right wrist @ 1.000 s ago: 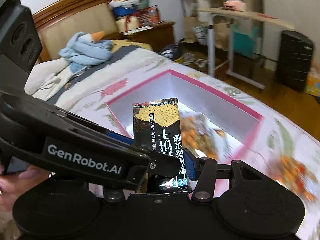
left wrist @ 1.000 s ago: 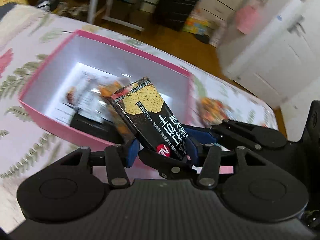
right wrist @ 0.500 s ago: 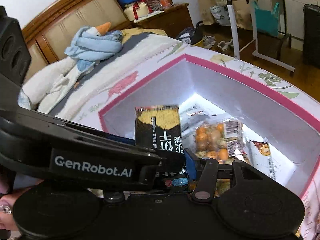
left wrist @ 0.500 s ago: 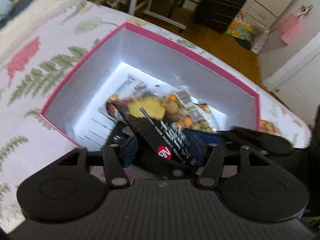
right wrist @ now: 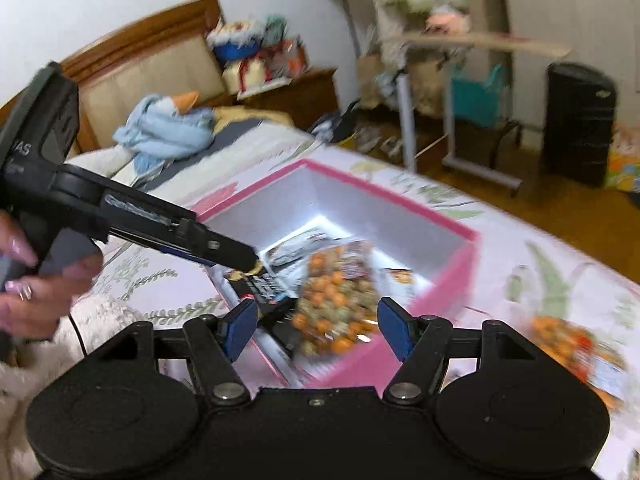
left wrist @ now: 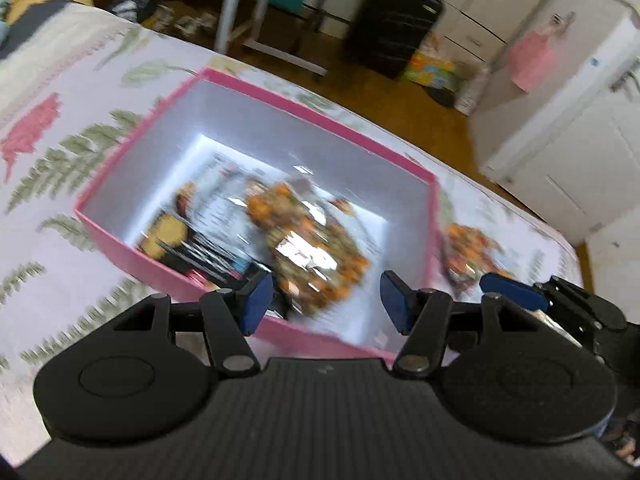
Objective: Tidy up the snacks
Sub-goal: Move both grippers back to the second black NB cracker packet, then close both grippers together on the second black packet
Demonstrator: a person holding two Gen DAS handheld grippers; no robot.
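The pink box (left wrist: 320,118) (right wrist: 386,196) lies open on the flowered bedspread. Inside it are black cracker packets (left wrist: 192,250) (right wrist: 264,284) at the near left corner and an orange snack bag (left wrist: 312,256) (right wrist: 336,300) in the middle. My left gripper (left wrist: 326,300) hangs open and empty over the box's near wall. From the right wrist view it (right wrist: 240,258) reaches in from the left. My right gripper (right wrist: 316,328) is empty above the near rim, its jaws opening. Another orange snack bag (left wrist: 472,252) (right wrist: 568,344) lies on the bed to the right of the box.
A person's hand (right wrist: 40,292) holds the left gripper's handle. A blue soft toy (right wrist: 160,132) lies near the wooden headboard (right wrist: 160,60). Beyond the bed are a white rack (right wrist: 452,120), a black suitcase (left wrist: 392,28) and white cupboards (left wrist: 560,120).
Both grippers held a black cracker packet over the box; both have let go and the packets now lie inside. Both grippers have drawn back towards the near rim.
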